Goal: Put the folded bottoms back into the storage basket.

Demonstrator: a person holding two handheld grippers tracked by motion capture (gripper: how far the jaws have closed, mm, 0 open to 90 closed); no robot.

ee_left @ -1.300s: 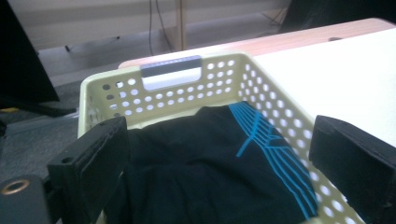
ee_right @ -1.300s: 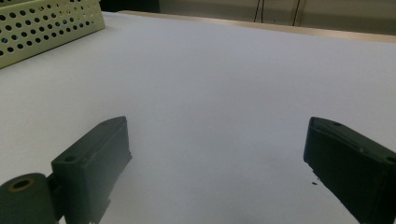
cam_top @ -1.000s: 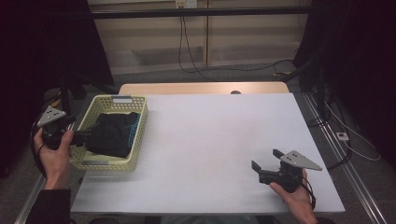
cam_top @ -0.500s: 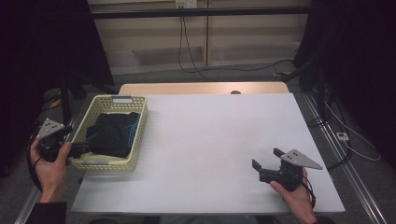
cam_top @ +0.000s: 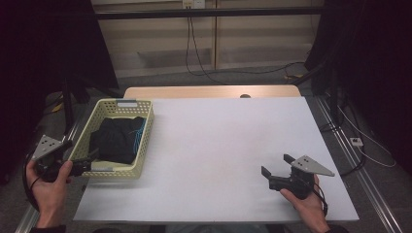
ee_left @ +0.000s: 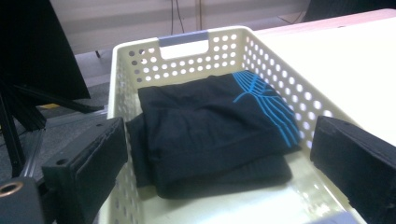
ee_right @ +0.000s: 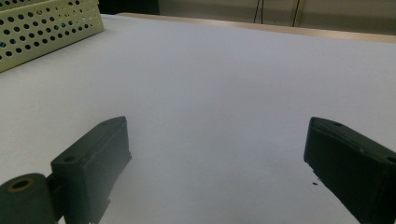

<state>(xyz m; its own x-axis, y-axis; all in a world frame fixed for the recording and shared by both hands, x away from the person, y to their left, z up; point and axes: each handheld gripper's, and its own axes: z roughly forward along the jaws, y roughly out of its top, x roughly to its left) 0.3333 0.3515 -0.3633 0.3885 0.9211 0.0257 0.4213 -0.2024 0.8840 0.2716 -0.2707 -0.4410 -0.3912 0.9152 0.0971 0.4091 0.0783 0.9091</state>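
A pale yellow perforated basket (cam_top: 144, 130) (ee_left: 289, 88) sits at the table's left edge. Inside lies a folded black garment (cam_top: 116, 140) (ee_left: 215, 130) with blue stripes. My left gripper (cam_top: 94, 161) (ee_left: 219, 177) is open at the basket's near end, its jaws spread wide with the garment beyond them and nothing held. My right gripper (cam_top: 277, 165) (ee_right: 215, 163) is open low over the white table (cam_top: 218, 145) at the front right, nothing between its jaws.
The basket's wall (ee_right: 46, 28) shows far left in the right gripper view. Cables (cam_top: 194, 43) and dark stands lie on the floor beyond the table. A metal rail (cam_top: 359, 184) runs along the table's right side.
My left gripper has drawn back toward the near end of the basket and down, away from the garment. The right gripper has stayed put.
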